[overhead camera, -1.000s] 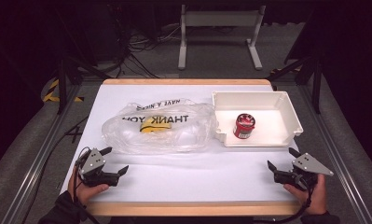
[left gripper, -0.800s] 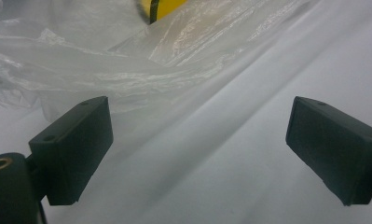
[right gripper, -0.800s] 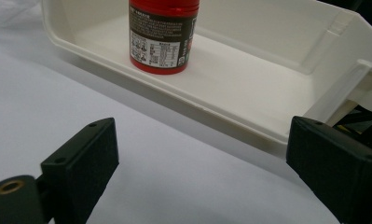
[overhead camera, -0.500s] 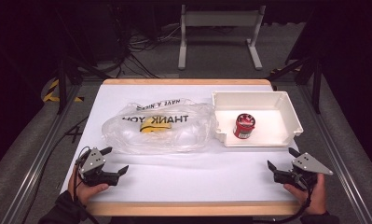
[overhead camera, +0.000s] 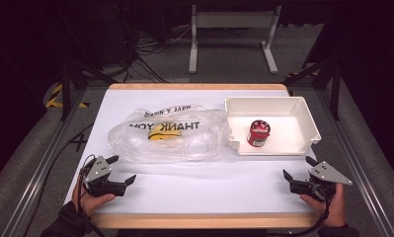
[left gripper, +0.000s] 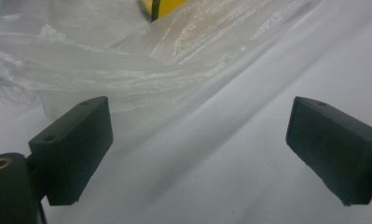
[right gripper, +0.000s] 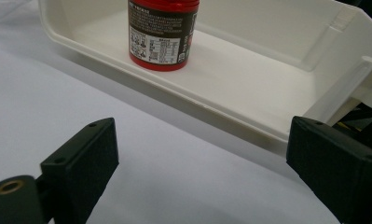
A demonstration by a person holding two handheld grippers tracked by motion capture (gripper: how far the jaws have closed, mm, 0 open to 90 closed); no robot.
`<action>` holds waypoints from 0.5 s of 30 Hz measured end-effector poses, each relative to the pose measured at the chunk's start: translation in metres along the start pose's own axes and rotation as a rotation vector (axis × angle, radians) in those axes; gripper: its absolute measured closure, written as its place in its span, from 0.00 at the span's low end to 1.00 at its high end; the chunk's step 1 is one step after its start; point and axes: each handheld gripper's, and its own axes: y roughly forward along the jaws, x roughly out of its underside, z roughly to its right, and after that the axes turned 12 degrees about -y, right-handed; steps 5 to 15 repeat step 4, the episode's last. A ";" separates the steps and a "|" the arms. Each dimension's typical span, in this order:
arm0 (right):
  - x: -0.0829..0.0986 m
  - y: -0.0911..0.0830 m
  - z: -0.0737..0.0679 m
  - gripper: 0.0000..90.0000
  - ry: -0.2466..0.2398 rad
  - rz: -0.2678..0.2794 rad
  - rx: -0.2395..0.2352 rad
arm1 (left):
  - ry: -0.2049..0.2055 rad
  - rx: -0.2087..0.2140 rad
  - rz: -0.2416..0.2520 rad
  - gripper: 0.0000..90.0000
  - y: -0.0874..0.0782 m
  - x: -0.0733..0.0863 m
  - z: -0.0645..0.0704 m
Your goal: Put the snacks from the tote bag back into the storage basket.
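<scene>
White table (overhead camera: 199, 195) bearing a clear plastic bag (overhead camera: 170, 136), long axis left–right, beside a white tray (overhead camera: 303, 118) holding an upright red jar (overhead camera: 258, 133). Left gripper (overhead camera: 119, 170), jaws wide and empty, lies just short of the bag; right gripper (overhead camera: 299, 167), likewise wide, faces the tray.

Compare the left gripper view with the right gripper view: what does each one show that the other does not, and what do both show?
The left gripper view alone has the crumpled clear plastic bag, with a yellow patch at its top edge. The right gripper view alone has the white tray with the red jar standing upright inside it. Both share the white table surface and a pair of black jaws standing wide apart with nothing between them, so the left tool and the right tool are open.
</scene>
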 end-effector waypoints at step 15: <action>0.000 0.000 0.000 0.10 0.001 -0.001 0.000 | -0.003 0.000 -0.002 0.09 0.000 0.000 0.000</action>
